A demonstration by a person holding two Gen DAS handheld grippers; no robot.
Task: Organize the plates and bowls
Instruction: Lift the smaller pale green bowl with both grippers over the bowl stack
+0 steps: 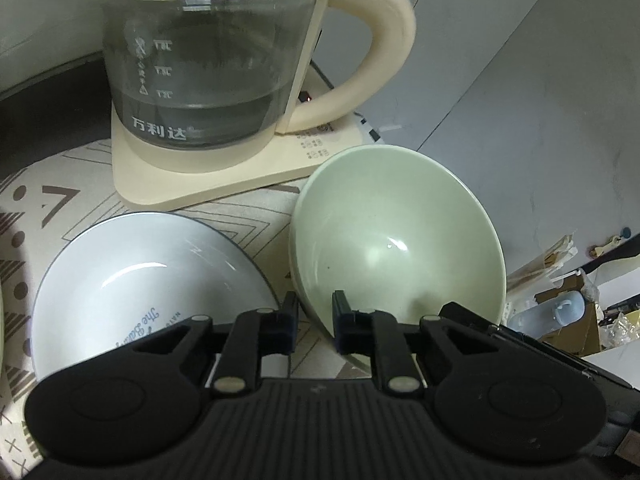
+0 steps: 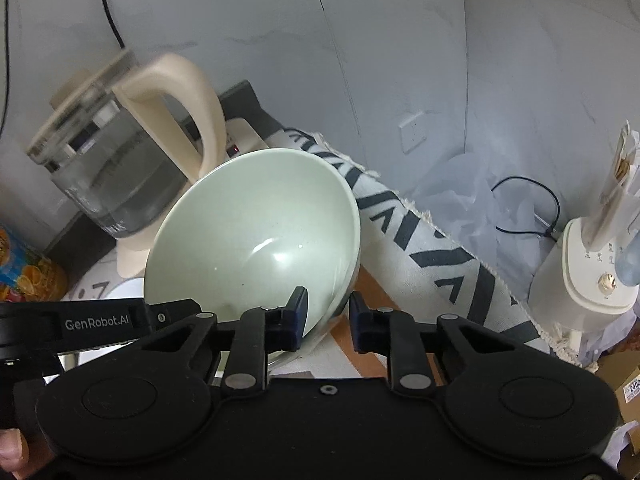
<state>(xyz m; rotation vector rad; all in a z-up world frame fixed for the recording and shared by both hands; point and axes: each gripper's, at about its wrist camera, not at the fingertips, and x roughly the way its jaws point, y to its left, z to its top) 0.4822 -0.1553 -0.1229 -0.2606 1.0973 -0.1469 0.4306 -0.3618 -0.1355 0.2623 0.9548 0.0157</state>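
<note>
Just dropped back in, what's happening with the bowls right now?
Both handheld grippers are clamped on the rim of the pale green ceramic bowl, which is tilted: the left gripper on one side, the right gripper on the other. A white bowl with blue lettering sits beside it, in front of the glass kettle.

Green bowl (image 1: 396, 240): glossy glazed ceramic. White plate (image 1: 132, 276): glossy, smooth. Kettle (image 1: 208, 64): clear glass body, metal band, matt cream plastic handle. Cloth (image 2: 440, 256) on surface: woven, fringed. Fingers (image 2: 298, 312): matt black plastic.
</note>
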